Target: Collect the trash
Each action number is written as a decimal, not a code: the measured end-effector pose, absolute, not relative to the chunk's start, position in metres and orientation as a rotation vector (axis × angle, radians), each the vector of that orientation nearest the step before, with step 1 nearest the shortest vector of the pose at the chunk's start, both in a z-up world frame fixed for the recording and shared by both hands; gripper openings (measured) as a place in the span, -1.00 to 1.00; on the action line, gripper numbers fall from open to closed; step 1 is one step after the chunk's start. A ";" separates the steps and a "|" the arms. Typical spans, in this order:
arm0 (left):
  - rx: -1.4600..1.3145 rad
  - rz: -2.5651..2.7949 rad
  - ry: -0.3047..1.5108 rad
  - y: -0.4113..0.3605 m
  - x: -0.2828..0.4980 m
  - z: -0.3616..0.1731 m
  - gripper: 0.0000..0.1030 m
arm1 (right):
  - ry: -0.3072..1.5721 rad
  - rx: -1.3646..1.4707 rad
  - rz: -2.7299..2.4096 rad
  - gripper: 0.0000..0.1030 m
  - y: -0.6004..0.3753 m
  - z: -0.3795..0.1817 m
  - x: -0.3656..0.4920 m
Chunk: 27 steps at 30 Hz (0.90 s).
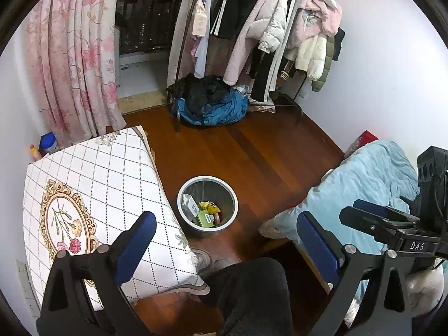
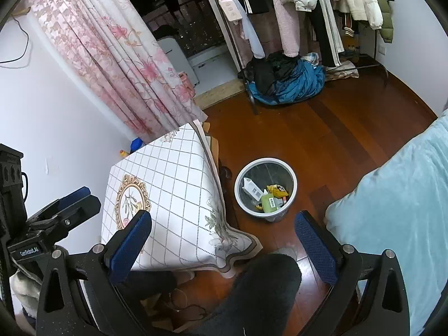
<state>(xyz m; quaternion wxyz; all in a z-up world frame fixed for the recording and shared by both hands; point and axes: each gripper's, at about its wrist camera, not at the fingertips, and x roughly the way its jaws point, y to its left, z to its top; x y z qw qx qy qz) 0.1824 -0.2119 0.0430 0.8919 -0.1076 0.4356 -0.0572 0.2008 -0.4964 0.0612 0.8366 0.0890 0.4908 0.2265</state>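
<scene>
Both grippers are held above the floor, jaws spread wide and empty: left gripper (image 1: 226, 240), right gripper (image 2: 224, 238). Between them on the wooden floor (image 1: 280, 151) stands the trash bin (image 1: 207, 182), upright, containing a green box (image 1: 205, 219), a yellow wrapper (image 1: 209, 206) and a white carton (image 1: 190, 205). A cloth-covered table (image 1: 112, 184) stands just beside the bin on one side; a bed with a blue blanket (image 1: 364, 179) lies near the other. A dark-clad knee (image 1: 252, 291) blocks the lower foreground. A clothes rack (image 1: 274, 28) stands well apart.

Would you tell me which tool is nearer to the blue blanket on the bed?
Right. The right tool is at the edge of the blue blanket, while the left tool is away on the other side, by the table and wall.
</scene>
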 end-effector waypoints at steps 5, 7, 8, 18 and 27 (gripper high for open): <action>-0.220 -0.137 0.902 -0.215 0.182 0.046 1.00 | 1.041 0.186 0.479 1.00 -0.496 0.061 0.201; -0.219 -0.142 0.899 -0.216 0.182 0.048 1.00 | 1.041 0.186 0.478 1.00 -0.496 0.061 0.200; -0.221 -0.145 0.899 -0.216 0.182 0.048 1.00 | 1.041 0.186 0.477 1.00 -0.497 0.062 0.200; -0.238 -0.167 0.906 -0.215 0.180 0.047 1.00 | 1.044 0.190 0.487 1.00 -0.500 0.063 0.201; -0.252 -0.170 0.904 -0.214 0.178 0.047 1.00 | 1.043 0.175 0.510 1.00 -0.505 0.066 0.202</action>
